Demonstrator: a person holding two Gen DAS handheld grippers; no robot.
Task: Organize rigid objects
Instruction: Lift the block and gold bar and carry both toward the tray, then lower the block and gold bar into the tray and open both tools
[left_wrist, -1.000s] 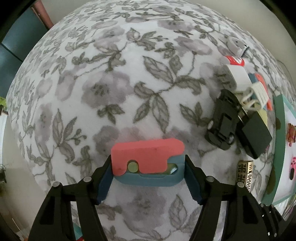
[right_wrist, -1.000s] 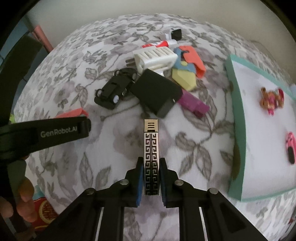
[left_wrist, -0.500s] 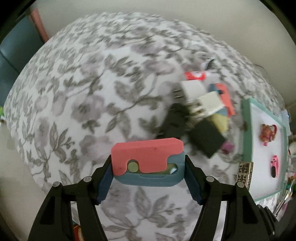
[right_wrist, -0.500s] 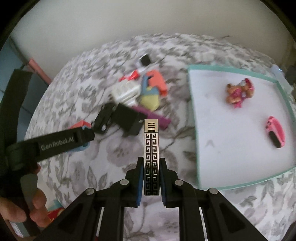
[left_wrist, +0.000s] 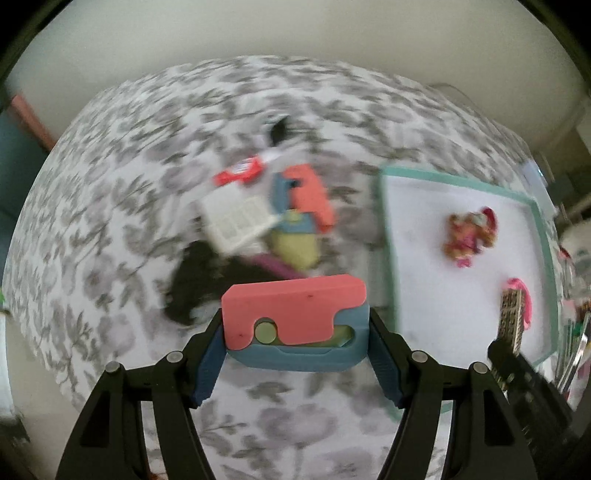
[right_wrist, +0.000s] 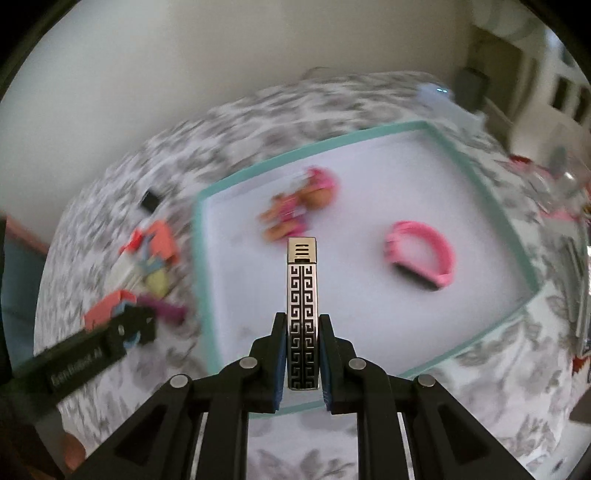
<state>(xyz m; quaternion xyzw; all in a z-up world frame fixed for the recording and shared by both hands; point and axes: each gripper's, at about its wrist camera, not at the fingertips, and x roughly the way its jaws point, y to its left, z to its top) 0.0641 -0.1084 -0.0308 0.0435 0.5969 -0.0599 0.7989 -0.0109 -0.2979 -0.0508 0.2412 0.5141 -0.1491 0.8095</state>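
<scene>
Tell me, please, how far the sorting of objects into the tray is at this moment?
Done: a doll figure and a pink object lie in the teal-rimmed tray. In hand: the right gripper holds a patterned lighter above the tray; the left gripper holds a red-and-blue block. Left: the blurred pile on the floral cloth.

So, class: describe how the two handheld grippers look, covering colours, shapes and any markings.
Both the left gripper and the right gripper have black angular finger frames with triangular cut-outs, silver round screw heads and blue pads. One black body carries blurred white lettering.
</scene>
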